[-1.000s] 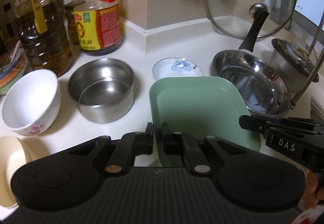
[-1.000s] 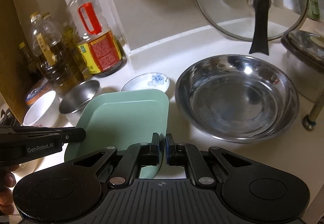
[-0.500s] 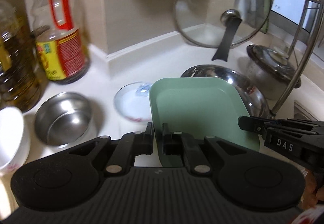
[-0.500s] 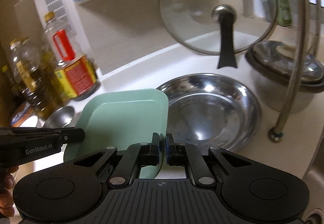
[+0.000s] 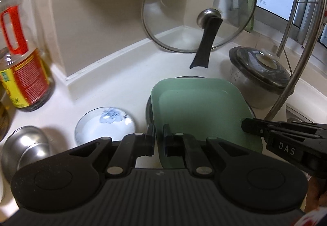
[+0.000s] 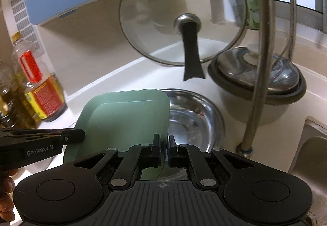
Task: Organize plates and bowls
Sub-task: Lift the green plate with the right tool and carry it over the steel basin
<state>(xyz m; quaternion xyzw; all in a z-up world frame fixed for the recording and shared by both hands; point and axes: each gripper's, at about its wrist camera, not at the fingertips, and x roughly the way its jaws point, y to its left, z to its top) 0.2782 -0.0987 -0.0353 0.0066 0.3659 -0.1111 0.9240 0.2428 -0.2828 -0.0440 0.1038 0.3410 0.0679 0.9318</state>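
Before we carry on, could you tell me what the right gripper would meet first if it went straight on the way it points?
Likely the steel basin: the right gripper, shut on the green plate, points down at it, though depth is unclear.

The square plastic plate [image 5: 202, 111] is plain pale green. The small round ceramic saucer [image 5: 105, 123] is white with a blue flower. The wide steel basin [image 6: 194, 121] is shiny silver. The clear oil bottle [image 5: 20, 66] carries a red-and-yellow label and a red handle.
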